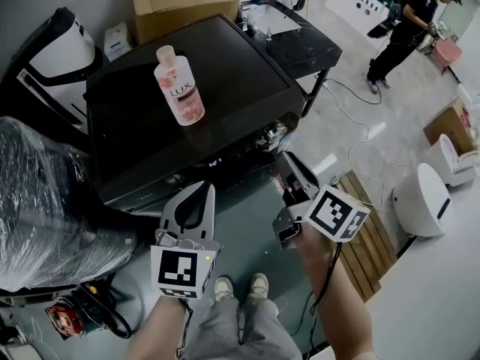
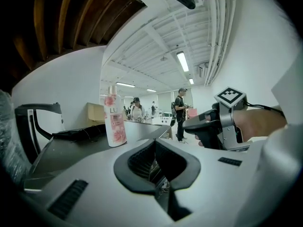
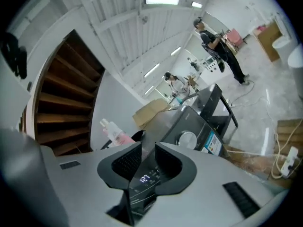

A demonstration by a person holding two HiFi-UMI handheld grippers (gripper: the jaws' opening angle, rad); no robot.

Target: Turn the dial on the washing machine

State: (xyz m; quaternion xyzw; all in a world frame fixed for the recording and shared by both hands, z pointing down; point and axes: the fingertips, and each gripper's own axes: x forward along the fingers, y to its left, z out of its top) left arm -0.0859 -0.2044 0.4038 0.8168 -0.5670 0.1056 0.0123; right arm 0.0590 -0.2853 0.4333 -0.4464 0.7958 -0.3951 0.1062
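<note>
Backdrop: grey floor (image 1: pixel 420 291), dark washing machine (image 1: pixel 225 103).
Clear only in right gripper view: round pale dial (image 3: pixel 188 139), untouched.
Left claw (image 2: pixel 154 143): pressed together.
Right claw (image 3: pixel 148 148): slightly spread, empty.

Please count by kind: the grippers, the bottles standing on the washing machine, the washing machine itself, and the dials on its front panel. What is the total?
Grippers: 2, the left gripper and the right gripper
Pink bottle: 1
Washing machine: 1
Dial: 1
Total: 5
</note>
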